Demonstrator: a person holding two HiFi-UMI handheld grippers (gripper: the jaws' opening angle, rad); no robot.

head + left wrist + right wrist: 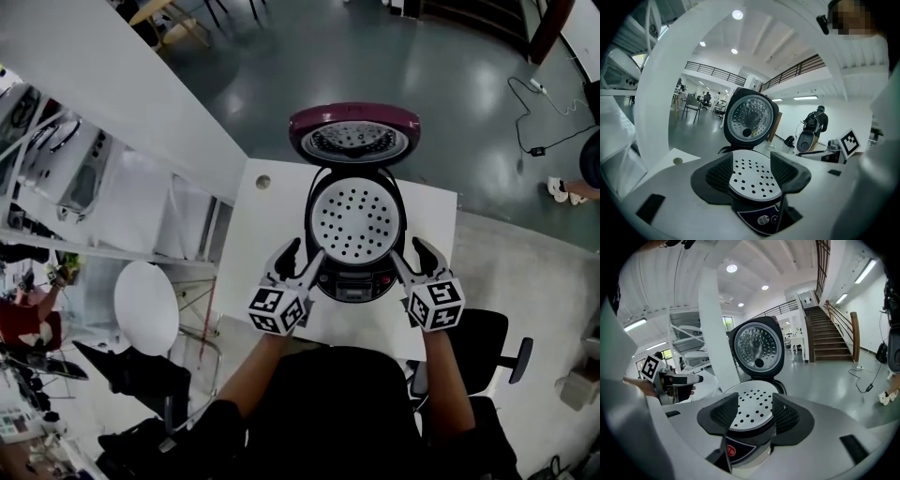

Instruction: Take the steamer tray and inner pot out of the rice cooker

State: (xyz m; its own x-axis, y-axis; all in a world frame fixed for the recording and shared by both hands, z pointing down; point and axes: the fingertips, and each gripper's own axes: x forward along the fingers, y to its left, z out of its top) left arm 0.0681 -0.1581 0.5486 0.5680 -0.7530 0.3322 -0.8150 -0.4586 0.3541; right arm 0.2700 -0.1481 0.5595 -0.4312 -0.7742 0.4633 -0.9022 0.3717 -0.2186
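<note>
The rice cooker [355, 272] stands on the white table [272, 202] with its maroon lid [353, 131] swung up and back. A white perforated steamer tray [355, 221] sits in its mouth; the inner pot beneath is hidden. My left gripper [302, 259] is open at the cooker's left front, jaws on either side of the tray's rim. On the right front my right gripper [408, 256] is open too. Through the left gripper [752, 176] jaws the steamer tray [752, 177] fills the gap. The right gripper [754, 411] frames the steamer tray [752, 409] likewise, apart from both pads.
A round hole [263, 182] is in the table's far left corner. A black office chair [492, 349] stands at the right behind me, a round white stool [146, 307] at the left. White shelving [75, 178] runs along the left side.
</note>
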